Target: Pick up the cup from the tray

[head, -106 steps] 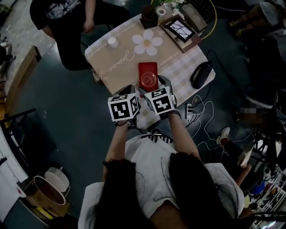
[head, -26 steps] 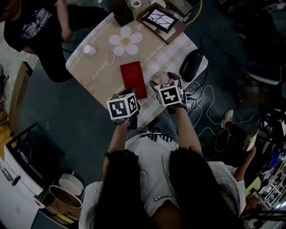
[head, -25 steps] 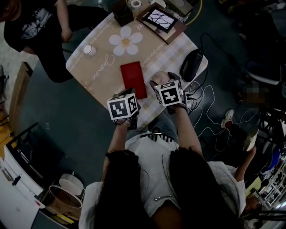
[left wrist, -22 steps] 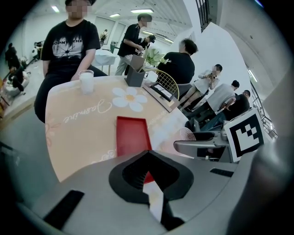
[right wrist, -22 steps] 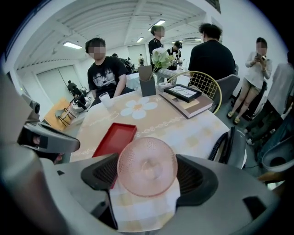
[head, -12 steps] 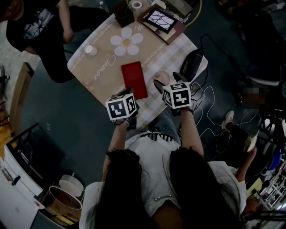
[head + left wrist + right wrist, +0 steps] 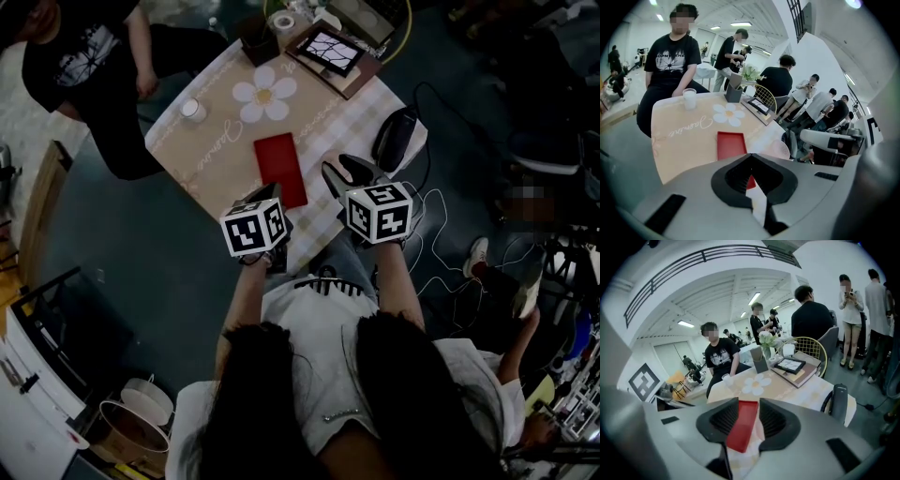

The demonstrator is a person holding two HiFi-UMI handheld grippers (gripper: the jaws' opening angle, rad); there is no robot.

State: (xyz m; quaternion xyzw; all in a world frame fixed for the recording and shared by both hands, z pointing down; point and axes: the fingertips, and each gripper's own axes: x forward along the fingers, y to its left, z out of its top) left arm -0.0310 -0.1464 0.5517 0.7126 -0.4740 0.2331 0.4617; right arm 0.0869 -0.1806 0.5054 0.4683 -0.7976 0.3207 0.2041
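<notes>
The red tray (image 7: pixel 279 169) lies bare on the beige table (image 7: pixel 225 141). The pale pink cup (image 7: pixel 780 149) stands upright on the table just right of the tray; in the head view my right gripper hides it. My right gripper (image 7: pixel 345 170) hovers over that spot, and its jaws are closing with a gap still between them. Through that gap I see the tray (image 7: pixel 743 423) and a bit of the cup (image 7: pixel 761 426) beyond the pads, which touch nothing. My left gripper (image 7: pixel 751 157) hangs shut and empty at the table's near edge, below the tray.
A small white cup (image 7: pixel 194 110) stands at the table's far left near a seated person (image 7: pixel 84 56). A framed picture on a book (image 7: pixel 331 52) and a dark pot (image 7: pixel 255 23) sit at the far end. A black chair (image 7: pixel 392 138) is by the right edge, with cables (image 7: pixel 427 220) on the floor.
The cup, on the tray four seconds ago, now stands on the table right of it. My right gripper has drawn back from the cup towards the person. The left gripper has barely moved.
</notes>
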